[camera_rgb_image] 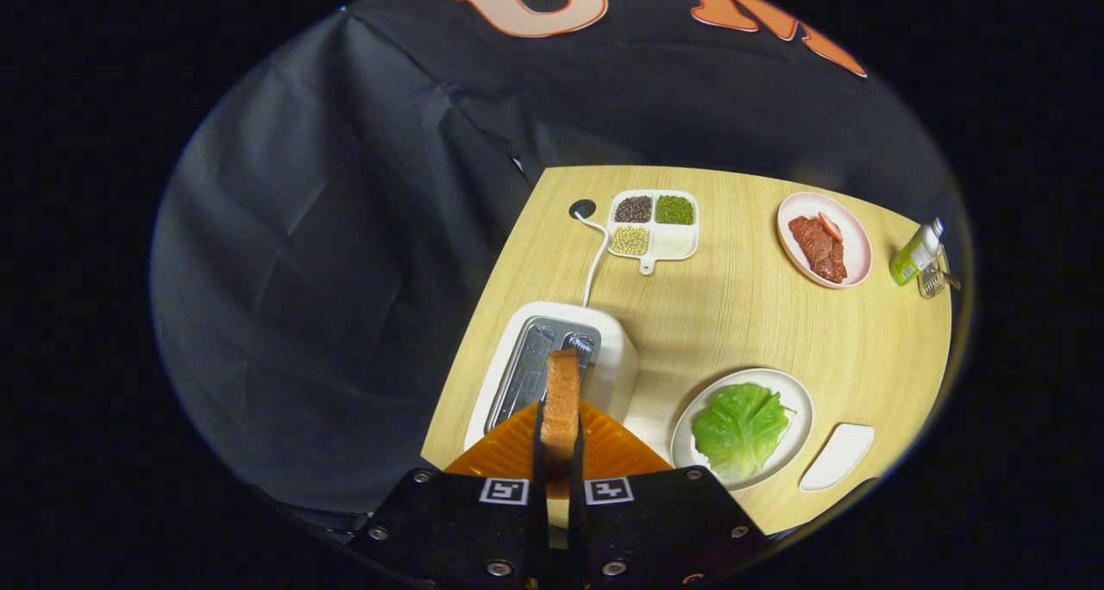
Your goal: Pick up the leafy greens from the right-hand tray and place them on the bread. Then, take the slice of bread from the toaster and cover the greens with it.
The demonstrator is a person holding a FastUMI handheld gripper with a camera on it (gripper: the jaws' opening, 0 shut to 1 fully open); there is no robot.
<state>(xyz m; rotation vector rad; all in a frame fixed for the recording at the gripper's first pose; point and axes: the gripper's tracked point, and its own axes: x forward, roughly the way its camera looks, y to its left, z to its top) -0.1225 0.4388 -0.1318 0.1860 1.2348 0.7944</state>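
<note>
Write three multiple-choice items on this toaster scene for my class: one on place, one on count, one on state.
1. Where does the green leafy lettuce lie?
A. on the round white plate
B. in the white toaster
C. on the pink plate

2. How many compartments of the white divided dish hold grains?
A. one
B. three
C. four

3. What is the tool doing?
A. hanging open
B. pressing the toaster's lever
C. gripping the brown bread slice

Answers: A, lettuce rests on the plate; B, one compartment is empty; C, both fingers press the slice.
</note>
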